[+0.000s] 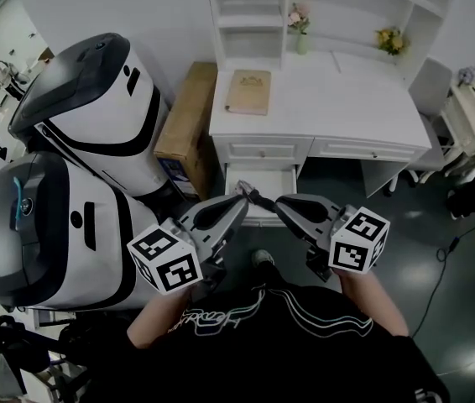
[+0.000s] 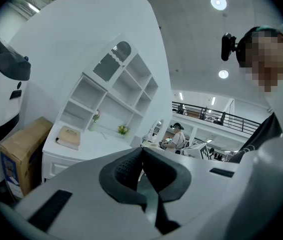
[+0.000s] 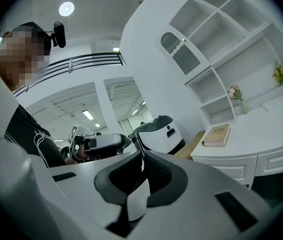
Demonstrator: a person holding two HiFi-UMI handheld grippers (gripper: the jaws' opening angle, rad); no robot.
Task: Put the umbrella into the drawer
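Note:
No umbrella shows in any view. The white desk [image 1: 330, 99] stands ahead, and its lower left drawer [image 1: 258, 179] is pulled out, pale inside with nothing I can make out in it. My left gripper [image 1: 242, 196] and right gripper [image 1: 279, 201] are held side by side just in front of that drawer, tips close together. In the left gripper view the left gripper [image 2: 141, 150] has its dark pads pressed together with nothing between them. The right gripper [image 3: 141, 153] is likewise shut and empty in the right gripper view, where the left gripper [image 3: 99, 143] shows beyond it.
A tan book [image 1: 248, 91] lies on the desk top, with small flower vases [image 1: 299, 23] on the shelf unit behind. A cardboard box [image 1: 185, 124] leans at the desk's left side. Two large white and black machines [image 1: 95, 107] crowd the left. Dark floor lies right of the desk.

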